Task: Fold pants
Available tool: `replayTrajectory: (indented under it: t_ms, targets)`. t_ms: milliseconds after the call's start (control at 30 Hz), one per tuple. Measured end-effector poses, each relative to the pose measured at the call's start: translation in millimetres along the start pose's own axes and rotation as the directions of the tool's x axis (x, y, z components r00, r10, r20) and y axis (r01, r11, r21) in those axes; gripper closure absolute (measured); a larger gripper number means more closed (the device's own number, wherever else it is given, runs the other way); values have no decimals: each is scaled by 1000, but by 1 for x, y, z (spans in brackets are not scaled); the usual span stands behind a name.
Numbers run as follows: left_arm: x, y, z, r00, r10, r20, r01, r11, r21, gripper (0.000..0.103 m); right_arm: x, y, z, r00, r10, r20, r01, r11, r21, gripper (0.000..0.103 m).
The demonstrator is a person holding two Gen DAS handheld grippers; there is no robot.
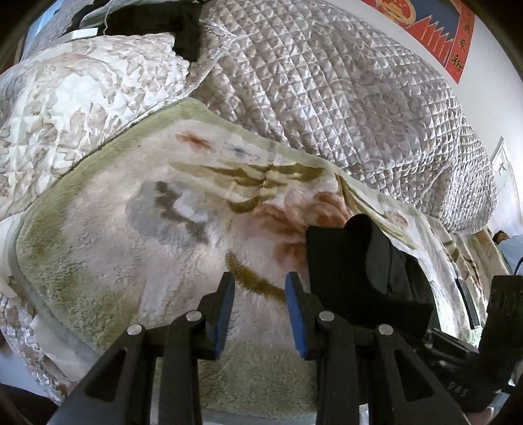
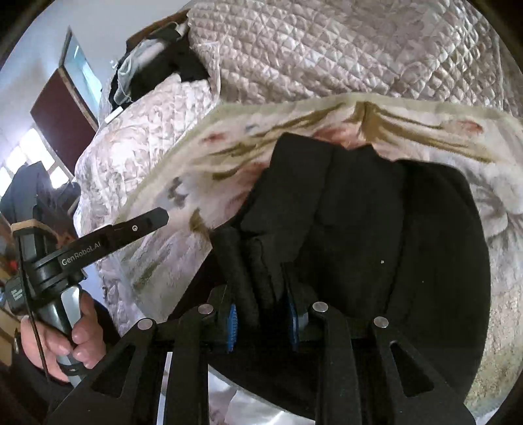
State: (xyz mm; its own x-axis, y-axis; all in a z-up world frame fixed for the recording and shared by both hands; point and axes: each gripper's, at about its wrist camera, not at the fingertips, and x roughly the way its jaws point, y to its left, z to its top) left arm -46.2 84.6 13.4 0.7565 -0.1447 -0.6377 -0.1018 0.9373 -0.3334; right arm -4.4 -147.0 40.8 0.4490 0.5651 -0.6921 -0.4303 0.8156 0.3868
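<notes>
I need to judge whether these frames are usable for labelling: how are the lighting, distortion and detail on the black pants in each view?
Left wrist: even daylight, strong fisheye bending at the edges, fleece blanket slightly soft; the black pants show some folds. Right wrist: blown-out window top left, the pants read as nearly featureless black around the right gripper.

Left gripper jaws parted and empty; right gripper jaws pinching fabric.

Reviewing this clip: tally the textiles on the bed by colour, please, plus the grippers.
Black: 2, the pants and a garment at the back
Silver-grey quilted: 1, the quilt
White floral quilted: 1, the cover
Green-edged fleece: 1, the blanket
Grippers: 2, left gripper, right gripper
Total: 7
</notes>
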Motion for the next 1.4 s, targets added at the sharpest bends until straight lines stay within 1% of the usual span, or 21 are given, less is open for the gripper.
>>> replayTrajectory:
  t_ms: [67,167,233,333,467,533,600,700,767,800,867,900,933,967,1000,1033,1100,1167,1233,1300,1400]
  targets:
    - [0,1,0,1000,-3,2,3,1000,-6,69,-8,3,6,1000,-9,15,10,1000,-9,79]
    - [-3,1,2,1000,-14,8,14,1000,-10,69,-23,19,13,998,-18,58,22,998,-64,79]
    - [-4,-1,2,1000,-19,11,19,1000,-3,69,-17,26,7,999,-10,36,13,995,-96,79]
    - [-5,-1,2,1000,-20,12,20,1000,3,69,6,30,-10,999,-40,-32,36,992,-124,79]
    - [-4,1,1,1000,-6,9,6,1000,-4,69,0,30,-15,999,-40,-5,39,992,-123,77]
    - [-2,2,1,1000,-3,4,3,1000,-5,69,-2,30,-15,999,-36,-8,34,990,-134,71]
    - [-2,1,1,1000,-3,4,3,1000,1,69,-5,31,-15,1000,7,-17,-9,992,-127,55]
    - [-1,-1,0,1000,-3,2,3,1000,16,69,-20,36,-18,998,64,9,-62,990,-128,50]
    - [-1,-2,-1,1000,1,2,-1,1000,20,69,-33,37,-22,993,118,31,-113,985,-131,50]
    - [-1,-2,-1,1000,3,2,-3,1000,21,69,-39,35,-23,990,128,52,-121,984,-130,50]
    - [0,-2,-1,1000,3,3,-3,1000,21,69,-51,27,-29,986,123,108,-110,987,-120,50]
    - [0,-2,-1,1000,0,3,0,1000,22,69,-52,20,-31,987,111,117,-100,990,-96,55]
    - [0,-3,-1,1000,-3,3,3,1000,24,69,-50,13,-33,989,94,114,-86,994,-72,61]
    - [1,-4,-1,1000,-9,1,8,1000,27,69,-45,5,-36,994,57,91,-53,998,-42,71]
    - [1,-8,0,1000,-13,-2,13,999,31,69,-37,-1,-40,998,27,54,-26,999,-25,75]
    - [1,-11,0,1000,-21,-6,21,999,38,69,-27,-6,-44,1000,29,-1,-29,999,-13,77]
    - [0,-19,2,999,-40,-12,40,998,54,69,-30,-4,-45,998,64,0,-64,998,-29,77]
    - [-1,-29,6,998,-64,-13,64,995,72,69,-36,-2,-40,993,117,-3,-117,992,-43,77]
    - [-2,-42,10,997,-79,-17,80,992,99,69,-43,-7,-33,993,116,14,-116,993,-36,77]
    - [-1,-57,14,996,-86,-24,88,987,135,69,-54,-21,-21,995,81,55,-80,997,-10,77]
    - [7,-80,22,994,-102,-44,109,976,191,69,-61,-52,0,997,-46,66,44,999,30,77]
